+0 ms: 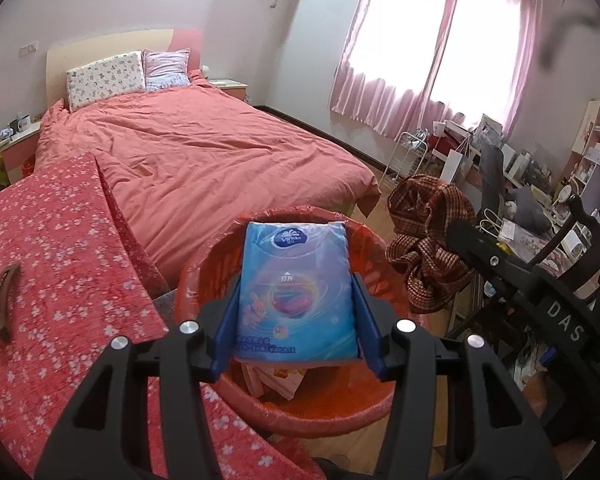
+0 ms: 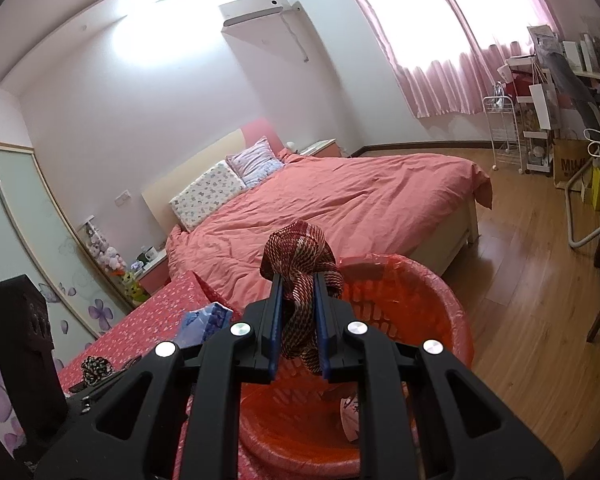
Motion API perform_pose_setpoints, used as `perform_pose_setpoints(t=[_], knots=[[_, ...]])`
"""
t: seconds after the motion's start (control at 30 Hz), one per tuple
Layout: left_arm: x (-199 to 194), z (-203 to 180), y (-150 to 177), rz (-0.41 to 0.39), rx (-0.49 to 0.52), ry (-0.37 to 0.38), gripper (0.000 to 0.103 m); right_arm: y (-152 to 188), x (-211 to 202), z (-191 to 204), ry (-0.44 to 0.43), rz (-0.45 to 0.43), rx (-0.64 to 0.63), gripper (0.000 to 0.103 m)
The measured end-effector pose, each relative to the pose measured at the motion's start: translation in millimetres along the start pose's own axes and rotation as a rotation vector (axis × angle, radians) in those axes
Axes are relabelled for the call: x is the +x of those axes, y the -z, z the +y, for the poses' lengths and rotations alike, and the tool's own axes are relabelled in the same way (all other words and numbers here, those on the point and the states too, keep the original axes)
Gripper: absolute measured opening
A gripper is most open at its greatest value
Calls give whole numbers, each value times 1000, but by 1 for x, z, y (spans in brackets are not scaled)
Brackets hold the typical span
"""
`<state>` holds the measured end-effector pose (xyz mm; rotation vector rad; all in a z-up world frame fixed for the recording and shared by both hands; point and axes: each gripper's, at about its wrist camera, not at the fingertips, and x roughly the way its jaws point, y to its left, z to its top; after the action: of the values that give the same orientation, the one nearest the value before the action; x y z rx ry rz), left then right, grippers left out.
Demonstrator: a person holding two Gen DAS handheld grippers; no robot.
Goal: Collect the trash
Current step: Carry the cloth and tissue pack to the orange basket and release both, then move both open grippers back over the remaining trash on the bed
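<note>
Left gripper (image 1: 296, 280) clamped on a blue tissue pack (image 1: 296, 284), held directly over the red-lined bin (image 1: 320, 408); right gripper (image 2: 296, 300) pinched tight on a crumpled red-and-tan woven cloth (image 2: 300, 268), hanging at the bin's near rim. Inside the bin, some paper scraps (image 2: 350, 414) already dropped. Probably mid-task: both items carried but not released. Still left on the flowered table (image 1: 60, 240): a brown hair clip (image 1: 2, 300), possibly more.
</note>
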<state>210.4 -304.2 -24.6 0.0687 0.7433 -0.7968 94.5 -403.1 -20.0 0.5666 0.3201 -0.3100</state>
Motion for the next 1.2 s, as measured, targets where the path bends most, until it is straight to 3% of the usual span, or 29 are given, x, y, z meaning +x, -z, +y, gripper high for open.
perform_pose_setpoints(t=[0.17,0.23,0.3,0.37,0.53,0.87,0.97,1.2], knots=[[19,2,-1,33,-12,4,52,-1,6,-2,0,6,14,15],[23,6,1,42,-19,-8,58,-2,12,-4,-4,22,17,18],[27,12,3,54,-32,-26,66,-1,17,-8,-13,46,35,33],[27,18,6,61,-40,-45,68,1,20,-12,-17,59,50,40],[20,41,10,67,-71,-103,69,7,16,-7,22,72,17,40],[-24,77,29,54,-80,-228,70,11,10,15,86,91,-62,40],[-40,86,35,46,-89,-261,72,15,8,29,85,93,-98,46],[-90,113,52,11,-120,-339,72,24,2,62,40,113,-186,46]])
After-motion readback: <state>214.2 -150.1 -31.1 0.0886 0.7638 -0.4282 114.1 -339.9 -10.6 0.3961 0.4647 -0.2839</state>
